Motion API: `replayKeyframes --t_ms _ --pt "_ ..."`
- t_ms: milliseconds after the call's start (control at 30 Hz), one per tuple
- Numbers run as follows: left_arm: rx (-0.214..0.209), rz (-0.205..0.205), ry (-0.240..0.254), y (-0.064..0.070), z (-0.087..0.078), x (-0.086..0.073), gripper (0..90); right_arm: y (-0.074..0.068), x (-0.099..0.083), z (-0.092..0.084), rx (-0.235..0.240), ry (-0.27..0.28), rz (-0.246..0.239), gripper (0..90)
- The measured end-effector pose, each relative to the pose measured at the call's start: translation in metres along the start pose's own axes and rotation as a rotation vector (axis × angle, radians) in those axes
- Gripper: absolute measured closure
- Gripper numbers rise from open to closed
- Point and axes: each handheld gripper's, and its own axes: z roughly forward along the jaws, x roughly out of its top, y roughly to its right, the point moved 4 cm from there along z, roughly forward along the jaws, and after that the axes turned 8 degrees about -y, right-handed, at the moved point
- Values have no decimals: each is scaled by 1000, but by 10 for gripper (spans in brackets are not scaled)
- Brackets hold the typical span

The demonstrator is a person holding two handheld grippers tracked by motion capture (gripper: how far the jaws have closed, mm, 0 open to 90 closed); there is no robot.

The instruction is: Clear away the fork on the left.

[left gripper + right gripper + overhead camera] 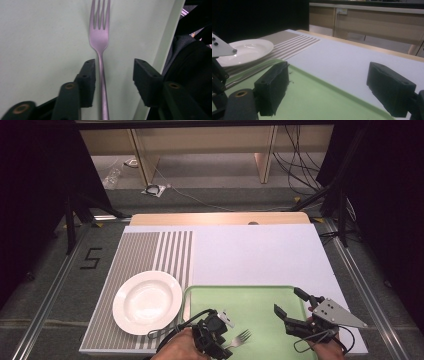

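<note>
Both black grippers are showing: right gripper (pixel 290 306) wearing a screw-dotted grey plate, left gripper (pixel 220 340) trailing a black cable.

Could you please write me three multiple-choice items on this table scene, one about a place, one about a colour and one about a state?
1. Where does the fork lie?
A. on the plate
B. on the tray
C. on the striped mat

2. What colour is the tray?
A. green
B. red
C. blue

3. How does the left gripper stand to the fork?
A. shut tight on its prongs
B. open, with the handle between the jaws
C. far from it, over the plate

Answers:
1 B, the fork rests on the tray's surface.
2 A, the tray is pale green.
3 B, a gap shows beside the handle in the left gripper view.
</note>
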Motion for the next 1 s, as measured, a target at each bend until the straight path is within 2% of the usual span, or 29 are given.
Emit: replayKeyframes --t_ms 133,333,667,1000 --pt "-7 33 19 4 4 1 738 0 0 0 1 1 -2 187" --pt "13 61 11 7 12 0 891 0 0 0 1 1 -1 187" --pt "23 70 -11 7 19 -2 895 0 0 0 1 0 -2 188" --pt "42 53 -23 2 19 -3 895 0 0 0 1 0 -1 187"
